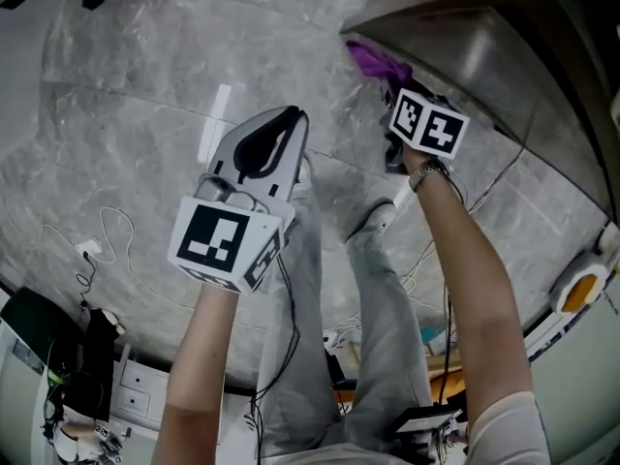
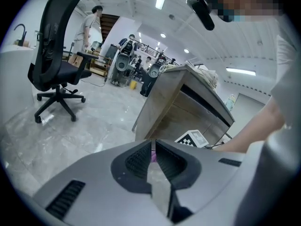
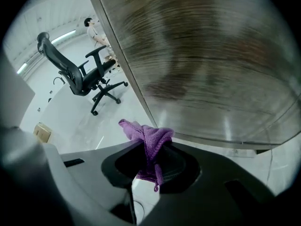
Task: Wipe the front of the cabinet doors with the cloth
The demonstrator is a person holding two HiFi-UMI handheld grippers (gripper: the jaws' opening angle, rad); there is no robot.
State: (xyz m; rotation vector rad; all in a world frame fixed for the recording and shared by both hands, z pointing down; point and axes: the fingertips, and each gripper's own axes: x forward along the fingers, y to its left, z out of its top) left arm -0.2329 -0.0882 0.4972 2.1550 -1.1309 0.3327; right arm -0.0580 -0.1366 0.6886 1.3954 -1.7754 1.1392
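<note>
My right gripper (image 3: pixel 153 147) is shut on a purple cloth (image 3: pixel 149 138), whose bunched end sticks out past the jaws, close to the wooden cabinet door (image 3: pixel 207 65). In the head view the purple cloth (image 1: pixel 378 63) sits at the lower edge of the cabinet (image 1: pixel 484 46), just beyond the right gripper (image 1: pixel 395 93). My left gripper (image 1: pixel 287 116) hangs over the floor, apart from the cabinet. Its jaws are closed with nothing between them, and they point towards the cabinet (image 2: pixel 188 102).
A black office chair (image 2: pixel 54 65) stands on the grey floor to the left. People and equipment are far back in the room. Cables (image 1: pixel 97 245) lie on the floor near my legs. A white drawer unit (image 1: pixel 145 390) is behind me.
</note>
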